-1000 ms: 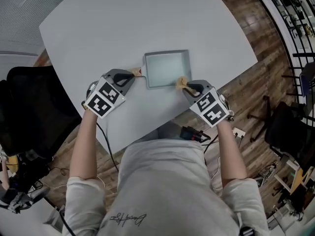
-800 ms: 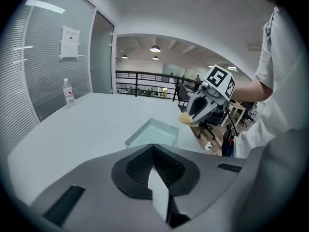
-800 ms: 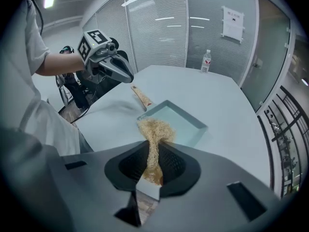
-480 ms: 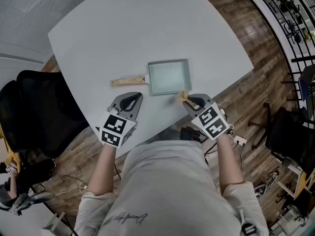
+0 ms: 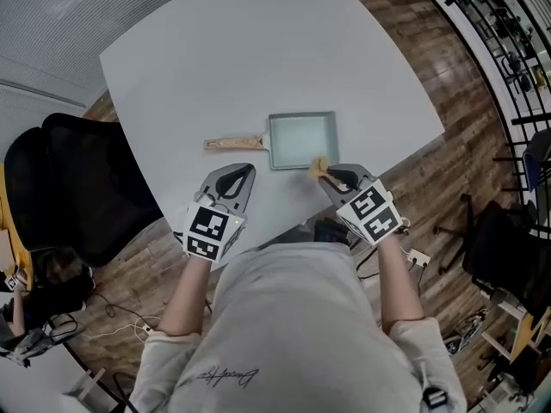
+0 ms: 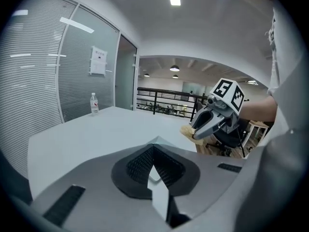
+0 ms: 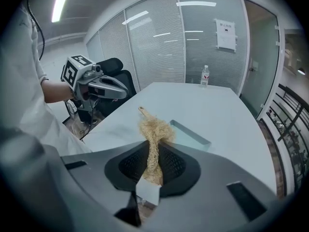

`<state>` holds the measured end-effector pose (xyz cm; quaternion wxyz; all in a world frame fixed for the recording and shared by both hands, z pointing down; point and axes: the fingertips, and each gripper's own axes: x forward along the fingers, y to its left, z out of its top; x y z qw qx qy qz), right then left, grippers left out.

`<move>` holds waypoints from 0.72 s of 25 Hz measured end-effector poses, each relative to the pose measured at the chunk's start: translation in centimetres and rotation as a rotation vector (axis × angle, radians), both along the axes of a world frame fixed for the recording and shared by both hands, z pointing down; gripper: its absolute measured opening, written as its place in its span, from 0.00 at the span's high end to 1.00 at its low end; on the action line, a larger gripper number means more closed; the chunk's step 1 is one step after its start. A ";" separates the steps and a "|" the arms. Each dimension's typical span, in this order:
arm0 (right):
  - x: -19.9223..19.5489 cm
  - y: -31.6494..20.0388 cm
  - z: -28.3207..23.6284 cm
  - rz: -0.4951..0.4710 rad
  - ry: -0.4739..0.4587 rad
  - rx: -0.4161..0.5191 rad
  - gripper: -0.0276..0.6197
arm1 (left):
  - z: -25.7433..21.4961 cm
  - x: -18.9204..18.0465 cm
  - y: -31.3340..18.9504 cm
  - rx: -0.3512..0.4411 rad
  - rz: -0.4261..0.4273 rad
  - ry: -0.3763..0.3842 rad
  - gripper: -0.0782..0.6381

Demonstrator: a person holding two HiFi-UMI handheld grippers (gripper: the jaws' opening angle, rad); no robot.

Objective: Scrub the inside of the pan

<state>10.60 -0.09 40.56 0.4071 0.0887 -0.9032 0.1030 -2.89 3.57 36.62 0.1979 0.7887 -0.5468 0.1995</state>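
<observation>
Right gripper (image 5: 331, 175) clamps a straw scrubber (image 5: 318, 167) near the centre-frame pan (image 5: 301, 116); left gripper (image 5: 233, 180), closed and empty, should steady its handle (image 5: 232, 143).

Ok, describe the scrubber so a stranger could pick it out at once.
On the big pale grey table, toward its near edge, sits a square grey pan with a wooden handle. At the pan's near edge, the right gripper is shut on the scrubber: a straw-coloured tuft of loose fibres, the only shaggy thing in sight.
</observation>
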 end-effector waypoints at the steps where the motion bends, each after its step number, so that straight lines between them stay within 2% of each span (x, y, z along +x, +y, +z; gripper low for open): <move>1: -0.1 0.0 -0.1 -0.002 -0.005 0.002 0.85 | -0.2 -0.1 0.0 0.006 -0.007 -0.003 0.88; 18: -0.6 1.3 -0.1 -0.013 -0.032 -0.007 0.85 | -0.7 0.9 0.9 0.026 0.010 0.005 0.88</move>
